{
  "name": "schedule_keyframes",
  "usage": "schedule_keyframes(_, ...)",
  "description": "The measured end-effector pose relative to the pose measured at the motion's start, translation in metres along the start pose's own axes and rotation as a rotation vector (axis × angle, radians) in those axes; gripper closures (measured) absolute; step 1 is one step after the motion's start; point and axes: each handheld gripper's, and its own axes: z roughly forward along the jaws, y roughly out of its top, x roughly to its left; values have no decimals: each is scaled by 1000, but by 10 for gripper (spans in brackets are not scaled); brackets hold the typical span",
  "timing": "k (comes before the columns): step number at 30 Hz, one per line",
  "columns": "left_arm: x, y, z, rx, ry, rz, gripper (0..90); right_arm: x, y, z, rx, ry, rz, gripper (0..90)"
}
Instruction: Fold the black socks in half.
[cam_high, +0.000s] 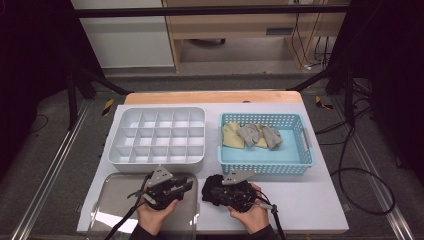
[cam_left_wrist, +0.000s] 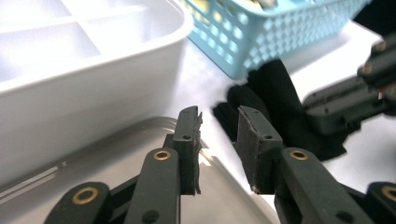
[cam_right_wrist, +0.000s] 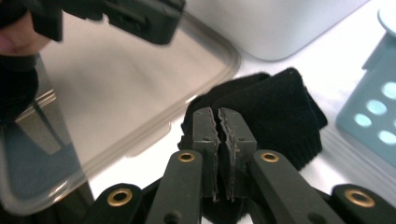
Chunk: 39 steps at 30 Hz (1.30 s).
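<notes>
A folded black sock (cam_high: 210, 186) (cam_left_wrist: 275, 88) (cam_right_wrist: 275, 112) lies on the white table between the two grippers, in front of the blue basket (cam_high: 265, 167). My right gripper (cam_high: 220, 191) (cam_right_wrist: 218, 116) is shut with its tips against the sock; I cannot tell whether fabric is pinched between the pads. My left gripper (cam_high: 187, 186) (cam_left_wrist: 218, 123) hovers over the right edge of a clear lid (cam_high: 120, 200) (cam_left_wrist: 116, 158), pointing toward the sock. Its jaws stand open with nothing between them, a short way from the sock.
A white divided tray (cam_high: 157, 110) (cam_left_wrist: 93, 84) stands behind the lid, its compartments bare. The blue basket (cam_left_wrist: 261, 32) holds a yellow sock (cam_high: 231, 135) and grey socks (cam_high: 260, 134). The table's front edge is close behind both hands.
</notes>
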Motion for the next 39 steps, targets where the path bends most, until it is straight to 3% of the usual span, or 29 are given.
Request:
schedule_keyframes(4,9,0,-9,-24,23,-18,676,2,-1,9,-23,-4,-2,841)
schedule_keyframes(11,13,2,-11,-44,28,-37,640,5,-1,24,-19,-4,-9,793)
schedule_keyframes(16,12,2,-8,-46,25,-44,625,6,0,23,-36,12,5,694)
schedule_keyframes(27,5,11,1,-63,-2,-33,613,9,-6,16,-90,31,-25,568)
schedule_keyframes(30,3,13,2,-65,-6,-31,613,9,-6,5,-115,18,-38,568)
schedule_keyframes(36,5,14,1,-67,4,-27,616,1,-19,-15,-141,7,2,560)
schedule_keyframes(37,5,15,0,-71,2,-30,616,0,-22,-15,-131,8,7,580)
schedule_keyframes(39,5,15,0,-76,-1,-32,616,-2,-25,-15,-110,7,12,707)
